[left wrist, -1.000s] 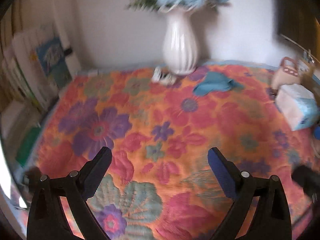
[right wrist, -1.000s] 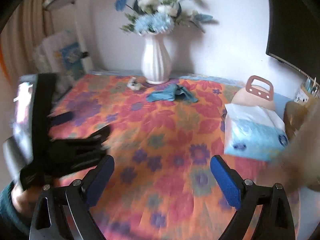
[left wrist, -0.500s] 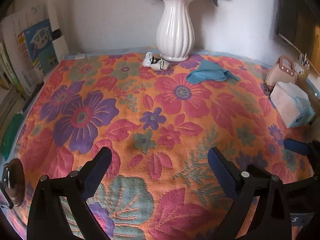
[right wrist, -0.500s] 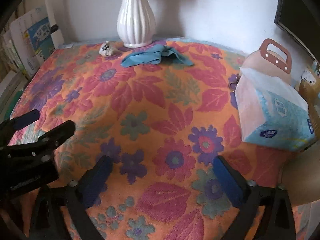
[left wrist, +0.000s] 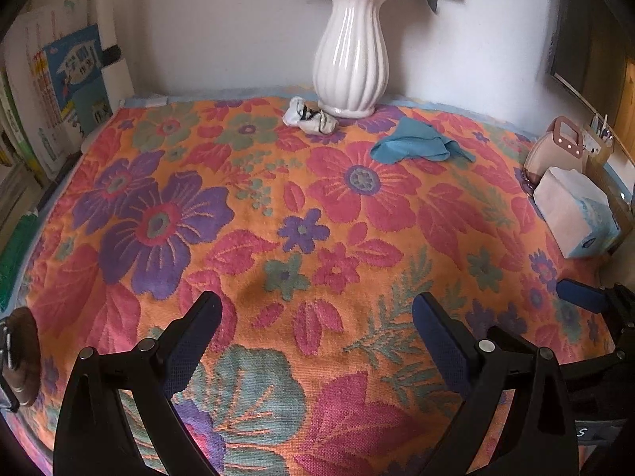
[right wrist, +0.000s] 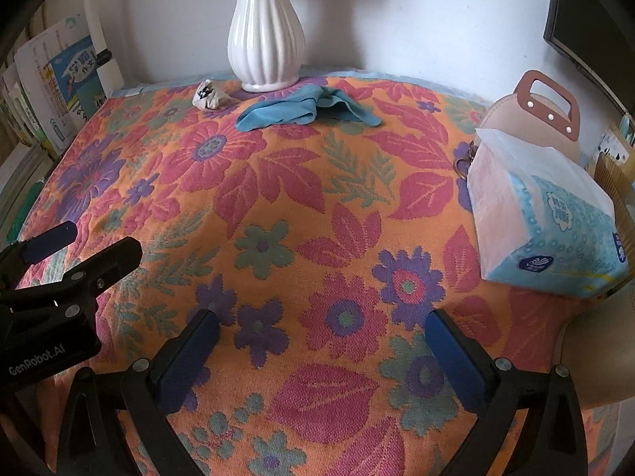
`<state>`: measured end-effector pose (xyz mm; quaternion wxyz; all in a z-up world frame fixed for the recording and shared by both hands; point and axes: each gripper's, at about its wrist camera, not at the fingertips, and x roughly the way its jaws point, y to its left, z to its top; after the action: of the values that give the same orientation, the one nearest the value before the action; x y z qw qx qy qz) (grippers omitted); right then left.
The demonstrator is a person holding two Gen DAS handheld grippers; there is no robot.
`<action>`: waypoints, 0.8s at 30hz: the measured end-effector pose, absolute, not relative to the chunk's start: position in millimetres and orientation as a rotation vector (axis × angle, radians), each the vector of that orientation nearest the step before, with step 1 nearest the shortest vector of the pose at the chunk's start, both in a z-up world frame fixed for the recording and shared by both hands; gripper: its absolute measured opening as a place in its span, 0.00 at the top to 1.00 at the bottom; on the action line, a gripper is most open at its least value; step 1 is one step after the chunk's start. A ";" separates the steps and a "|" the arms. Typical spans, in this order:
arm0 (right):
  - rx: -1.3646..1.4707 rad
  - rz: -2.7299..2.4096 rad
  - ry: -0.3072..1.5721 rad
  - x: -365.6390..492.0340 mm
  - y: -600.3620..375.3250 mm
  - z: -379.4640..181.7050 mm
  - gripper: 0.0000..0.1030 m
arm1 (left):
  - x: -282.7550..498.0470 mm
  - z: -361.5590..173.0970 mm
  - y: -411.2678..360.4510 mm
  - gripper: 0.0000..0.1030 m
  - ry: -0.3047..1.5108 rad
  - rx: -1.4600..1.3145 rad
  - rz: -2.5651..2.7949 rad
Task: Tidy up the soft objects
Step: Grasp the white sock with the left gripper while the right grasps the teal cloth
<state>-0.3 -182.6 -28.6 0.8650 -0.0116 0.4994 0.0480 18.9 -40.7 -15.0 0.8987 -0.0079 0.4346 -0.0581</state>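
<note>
on a table under a bright flowered cloth (left wrist: 325, 214), near the back wall, a white vase (left wrist: 349, 47) with blue flowers. just in front of the vase and a bit to its right, a crumpled blue rag (left wrist: 416, 144), lying flat on the cloth. just beside the foot of the vase on its left, a small balled-up white sock (left wrist: 307, 117) with dark marks. sock and rag apart, not touching.

well away from the vase on the right edge of the table, a pack of tissues (right wrist: 547, 222) in a blue and white wrapper, and right behind it a pink bag (right wrist: 528, 119) with a brown handle. far left of the vase, books (left wrist: 59, 91) standing against the wall.

well in front of the vase, low over the cloth, the left gripper (left wrist: 317, 321), spread wide with nothing in it. beside it, further to the right of the vase, the right gripper (right wrist: 321, 329), also spread wide and holding nothing. both far from the rag and the sock, touching neither.
</note>
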 end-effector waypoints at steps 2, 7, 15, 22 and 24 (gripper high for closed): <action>-0.025 0.098 1.051 0.5 -182.0 -29.3 0.00 | 22.0 -18.2 -36.7 0.06 0.945 -0.039 -0.134; -0.029 0.102 1.178 9.4 -181.2 -27.4 0.00 | 17.6 1.9 -31.6 0.06 1.088 -0.032 -0.251; 0.049 0.134 1.204 90.5 -173.8 12.9 0.00 | 97.0 68.7 -4.2 0.06 0.877 -0.085 -0.231; 0.065 0.142 1.053 161.9 -165.1 0.0 0.11 | 193.5 5.0 -1.4 0.22 0.935 -0.142 -0.221; 0.060 0.132 1.019 173.7 -164.8 -5.2 0.11 | 205.5 -7.4 -2.1 0.22 0.949 -0.183 -0.241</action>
<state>173.7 -164.8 -5.2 0.8704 0.0285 0.4874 0.0632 205.5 -2.1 -7.4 0.8785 -0.0878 0.4552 -0.1155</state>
